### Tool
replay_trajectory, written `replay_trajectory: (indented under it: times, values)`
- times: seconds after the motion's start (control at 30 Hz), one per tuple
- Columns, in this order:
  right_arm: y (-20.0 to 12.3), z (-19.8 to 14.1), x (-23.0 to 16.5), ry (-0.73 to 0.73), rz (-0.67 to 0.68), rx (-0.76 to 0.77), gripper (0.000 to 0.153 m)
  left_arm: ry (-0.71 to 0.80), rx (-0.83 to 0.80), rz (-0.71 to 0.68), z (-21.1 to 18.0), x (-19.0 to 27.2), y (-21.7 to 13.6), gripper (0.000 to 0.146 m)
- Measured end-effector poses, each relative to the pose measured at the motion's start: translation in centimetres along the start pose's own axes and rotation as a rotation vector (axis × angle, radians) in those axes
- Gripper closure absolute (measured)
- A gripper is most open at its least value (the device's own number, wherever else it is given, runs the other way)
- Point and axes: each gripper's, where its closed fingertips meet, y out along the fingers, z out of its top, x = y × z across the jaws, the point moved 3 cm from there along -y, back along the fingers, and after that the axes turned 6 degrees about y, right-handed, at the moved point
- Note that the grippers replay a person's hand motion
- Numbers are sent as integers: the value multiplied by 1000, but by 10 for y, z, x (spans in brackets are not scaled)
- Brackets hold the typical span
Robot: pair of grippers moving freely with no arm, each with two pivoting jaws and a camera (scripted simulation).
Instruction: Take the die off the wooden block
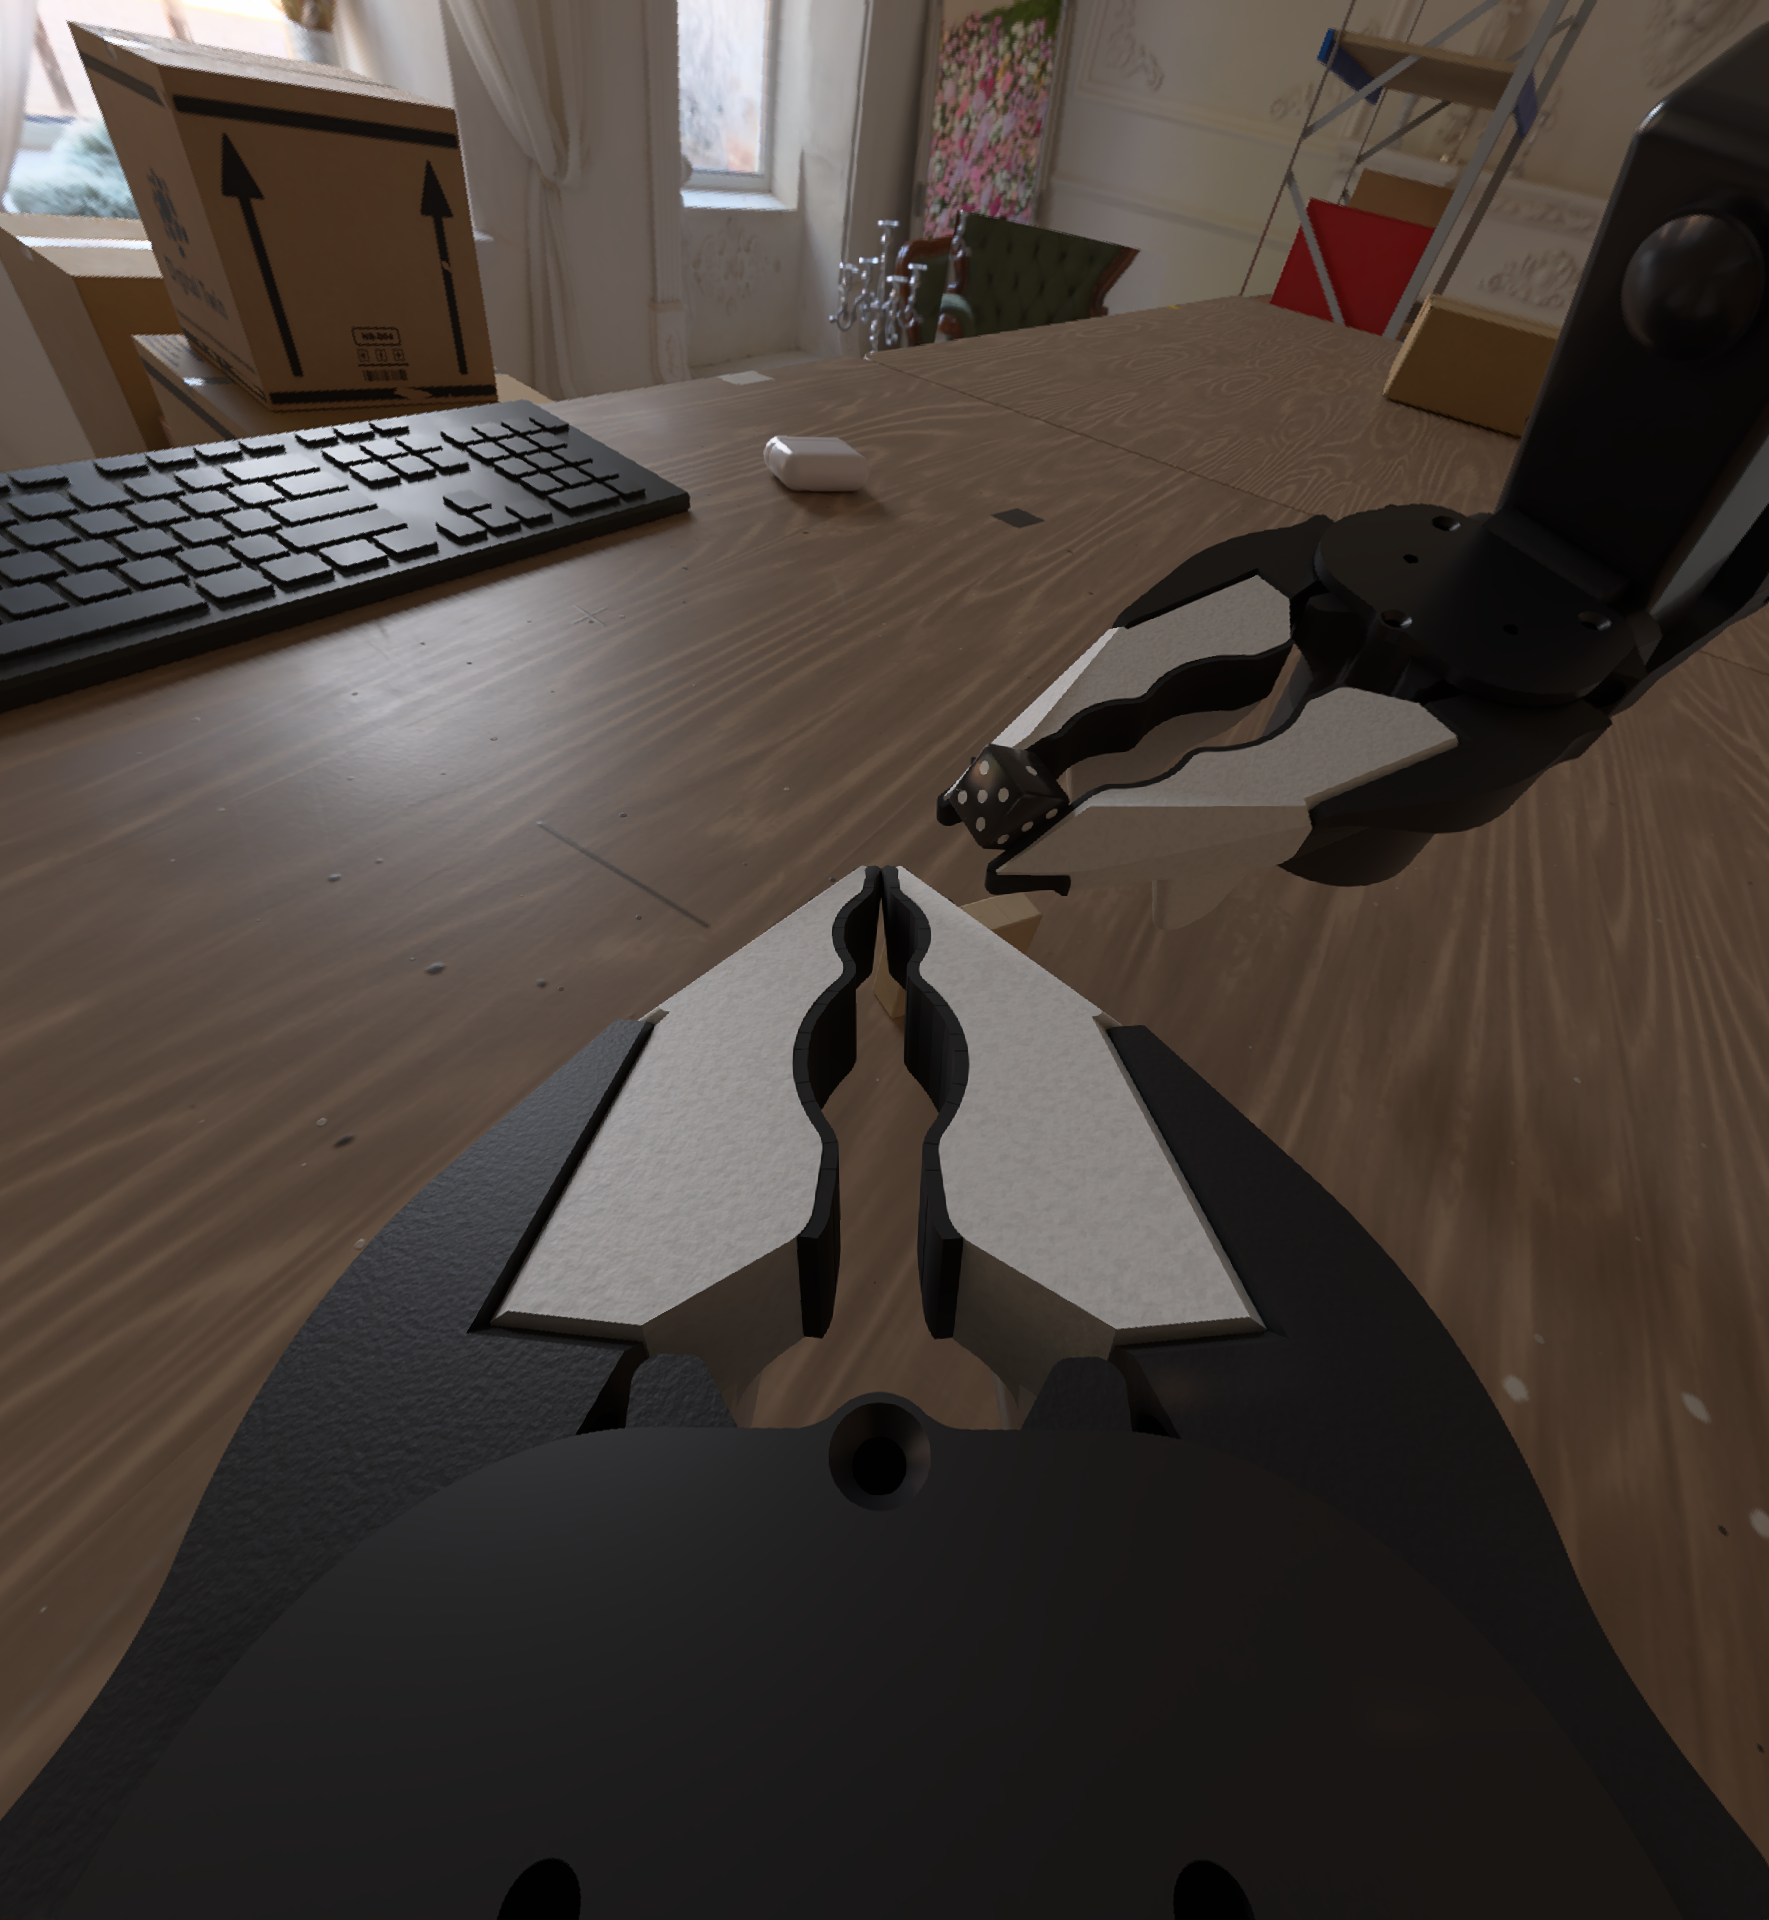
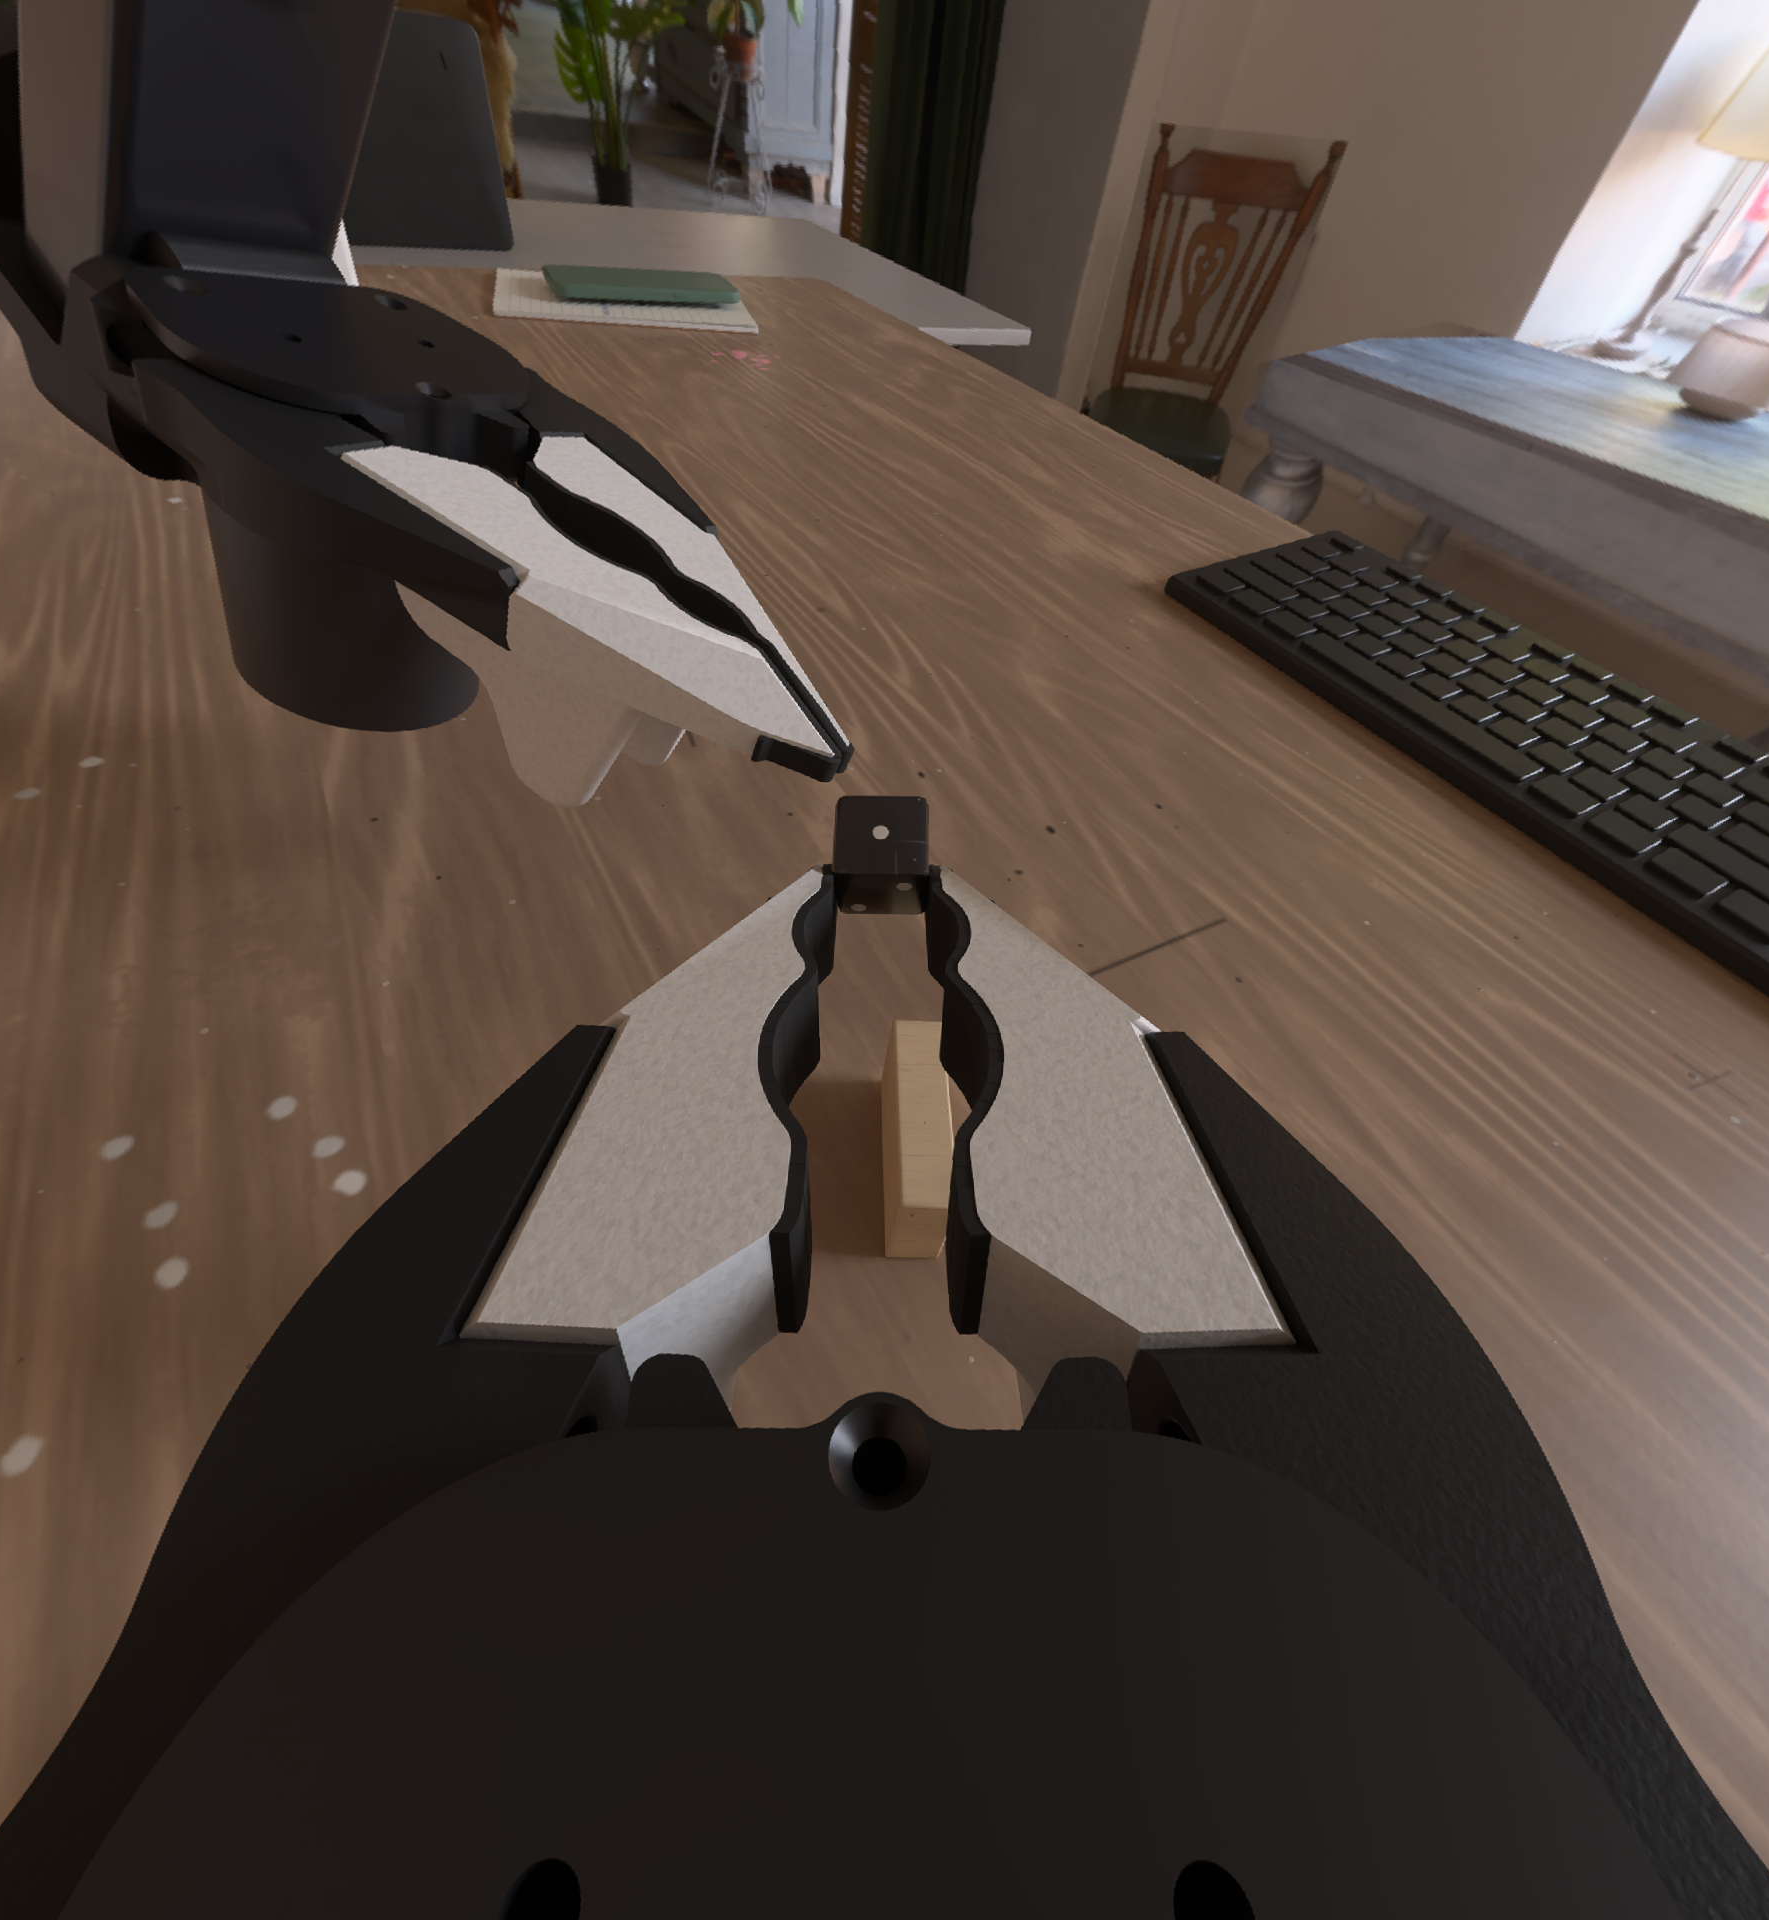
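Observation:
The black die [image 2: 880, 854] with white dots sits between the tips of my right gripper [image 2: 880, 883], which is shut on it and holds it above the table. The pale wooden block [image 2: 918, 1138] lies on the table below, seen between the right fingers. In the left wrist view the die [image 1: 1002, 798] shows at the tip of the right gripper [image 1: 1031, 821], up and to the right of my left gripper [image 1: 880, 875]. The left gripper is shut and empty, and the block [image 1: 1005, 918] is mostly hidden behind its tips. In the right wrist view the left gripper [image 2: 807, 756] hangs just left of the die.
A black keyboard [image 1: 236, 530] lies at the left of the wooden table [image 1: 340, 883], also at the right in the right wrist view [image 2: 1545, 707]. A small white case [image 1: 815, 461] lies farther back. Cardboard boxes [image 1: 288, 239] stand behind the keyboard. A green book on a notepad [image 2: 641, 291] lies at the far end.

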Motion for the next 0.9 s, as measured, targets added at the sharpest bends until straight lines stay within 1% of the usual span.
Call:
replay_trajectory:
  times: [0.27,0.53,0.77,0.9]
  values:
    - [-1,2,1,-5,-30,17,136,-24,17,-32,-1,1,1,146]
    - [2,0,0,-41,-41,-5,136,-17,14,-28,-1,1,1,146]
    - [3,0,-1,-56,-35,-2,136,2,-13,7,-3,-1,2,146]
    - [3,1,-2,-73,-44,10,136,-2,-17,0,-3,-1,2,146]
